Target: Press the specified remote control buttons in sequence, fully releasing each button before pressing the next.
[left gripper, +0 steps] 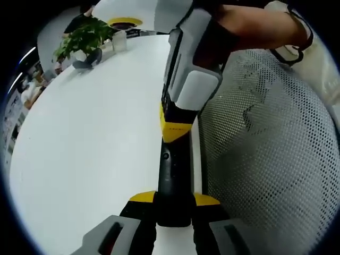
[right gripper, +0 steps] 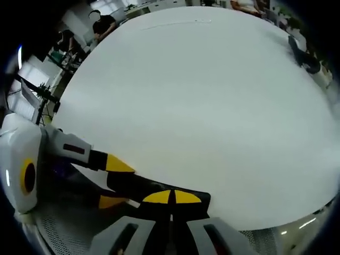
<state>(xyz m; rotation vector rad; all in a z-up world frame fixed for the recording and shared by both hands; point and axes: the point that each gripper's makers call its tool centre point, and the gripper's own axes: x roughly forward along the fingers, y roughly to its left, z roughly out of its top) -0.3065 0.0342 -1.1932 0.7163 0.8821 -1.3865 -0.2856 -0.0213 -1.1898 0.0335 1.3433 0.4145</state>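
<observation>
In the left gripper view, the left gripper (left gripper: 174,210) is rising from the bottom centre with its yellow-tipped jaws clamping the near end of a slim, glossy black remote control (left gripper: 173,175), which is stretching upward along the edge of a smooth, matte white table (left gripper: 95,143). The right gripper (left gripper: 187,79), a blocky grey-and-white body with a yellow tip, is coming down from the upper centre onto the remote's far end. A white mesh chair back (left gripper: 271,159) is filling the right side, and a leafy potted plant (left gripper: 85,37) is sitting at upper left.

In the right gripper view, its jaws at the bottom centre are meeting tip to tip on the black remote.
</observation>
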